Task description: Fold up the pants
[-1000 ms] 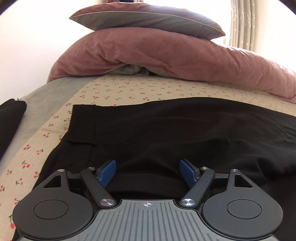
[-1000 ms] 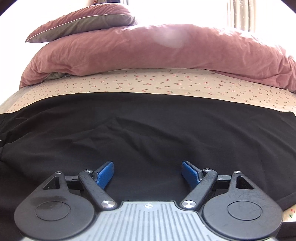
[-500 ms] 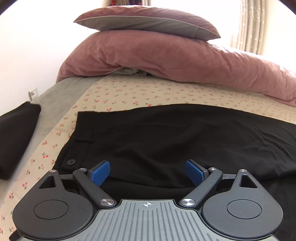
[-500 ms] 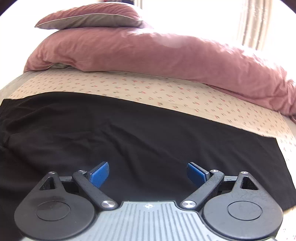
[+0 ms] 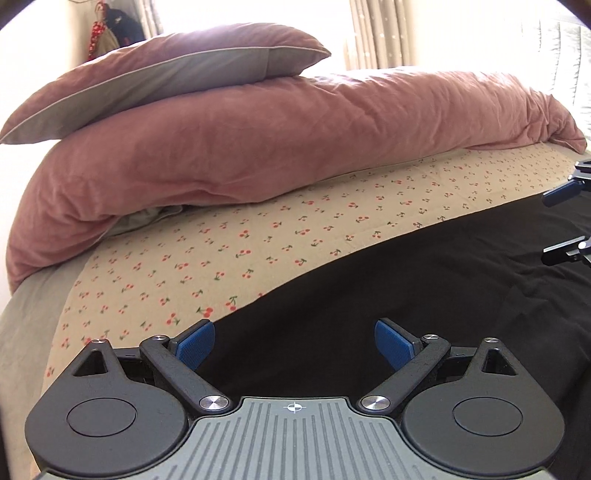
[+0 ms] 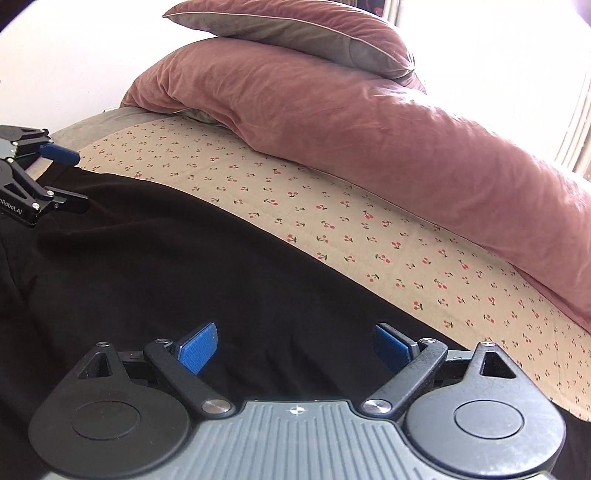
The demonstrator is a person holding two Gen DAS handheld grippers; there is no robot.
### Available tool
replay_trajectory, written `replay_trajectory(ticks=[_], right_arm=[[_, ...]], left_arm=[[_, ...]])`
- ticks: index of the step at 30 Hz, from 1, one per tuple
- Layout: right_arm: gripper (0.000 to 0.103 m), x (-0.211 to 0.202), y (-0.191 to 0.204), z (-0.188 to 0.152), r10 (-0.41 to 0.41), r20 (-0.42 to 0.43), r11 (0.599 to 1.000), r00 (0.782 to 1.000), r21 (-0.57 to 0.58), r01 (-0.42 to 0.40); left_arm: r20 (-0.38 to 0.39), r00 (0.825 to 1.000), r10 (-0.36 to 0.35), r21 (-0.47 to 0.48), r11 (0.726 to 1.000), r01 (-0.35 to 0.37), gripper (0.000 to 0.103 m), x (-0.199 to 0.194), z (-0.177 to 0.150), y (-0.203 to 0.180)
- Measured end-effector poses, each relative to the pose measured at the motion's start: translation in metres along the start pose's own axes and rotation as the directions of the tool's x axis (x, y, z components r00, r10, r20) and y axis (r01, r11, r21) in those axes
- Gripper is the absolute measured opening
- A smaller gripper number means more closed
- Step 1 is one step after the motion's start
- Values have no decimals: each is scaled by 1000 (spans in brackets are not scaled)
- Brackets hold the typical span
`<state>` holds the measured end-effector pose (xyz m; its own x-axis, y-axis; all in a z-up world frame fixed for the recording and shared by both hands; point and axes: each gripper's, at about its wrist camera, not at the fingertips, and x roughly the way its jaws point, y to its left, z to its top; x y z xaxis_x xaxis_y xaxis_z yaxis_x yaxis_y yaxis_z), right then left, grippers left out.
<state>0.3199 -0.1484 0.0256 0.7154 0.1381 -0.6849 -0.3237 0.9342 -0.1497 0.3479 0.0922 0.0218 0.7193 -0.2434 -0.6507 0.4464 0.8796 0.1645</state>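
I have both tools over the bed, and the black pants (image 5: 424, 295) lie spread flat on the cherry-print sheet (image 5: 258, 236), filling the lower half of each wrist view.

My left gripper (image 5: 294, 341) has its blue pads (image 5: 195, 345) spread wide with nothing between them; the pants' far edge runs from about 8 o'clock up toward 2 o'clock, and the left pad sits just over that edge where cloth meets sheet. At 3 o'clock in this view I see the tips of the other tool, also apart, hovering at the pants' edge.

My right gripper (image 6: 294, 345) is likewise spread, its fingers (image 6: 391, 349) empty, black cloth showing through the gap. Here the pants' edge slants from 10 o'clock down to 4 o'clock. The left tool shows at 9 o'clock in this view, above the far left part of the pants. I cannot tell whether either tool touches the fabric.

Beyond the sheet, at 12 o'clock, a dusty-pink duvet (image 5: 295, 140) is bunched across the bed with a pink-and-grey pillow (image 5: 166, 81) resting on top. A curtain (image 5: 380, 33) hangs behind, bright with daylight.
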Motion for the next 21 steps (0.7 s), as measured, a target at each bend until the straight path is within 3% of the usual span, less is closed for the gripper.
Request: replay_trajectory(ticks=[4, 10, 11, 12, 15, 19, 21], right_arm=[[91, 25, -12, 6, 12, -4, 1000, 1000, -17, -12], [90, 60, -36, 6, 25, 6, 999, 1000, 20, -25], [89, 65, -40, 6, 13, 10, 1000, 1000, 20, -13], [87, 70, -43, 6, -1, 17, 1000, 1000, 19, 0], [83, 82, -56, 6, -22, 33, 998, 999, 52, 20], [78, 99, -75, -3, 22, 10, 992, 1000, 123, -23], [72, 99, -77, -8, 39, 28, 990, 999, 137, -42]], left_arm=[[30, 999, -42, 57, 998, 40, 95, 28, 6, 6], [51, 997, -65, 20, 998, 64, 93, 66, 8, 21], [49, 997, -58, 6, 998, 58, 89, 73, 7, 24], [51, 997, -58, -13, 998, 59, 75, 78, 7, 27], [47, 996, -76, -85, 993, 79, 48, 90, 0, 35], [76, 993, -88, -107, 990, 96, 45, 95, -12, 37], [86, 992, -87, -133, 986, 98, 35, 94, -13, 40]])
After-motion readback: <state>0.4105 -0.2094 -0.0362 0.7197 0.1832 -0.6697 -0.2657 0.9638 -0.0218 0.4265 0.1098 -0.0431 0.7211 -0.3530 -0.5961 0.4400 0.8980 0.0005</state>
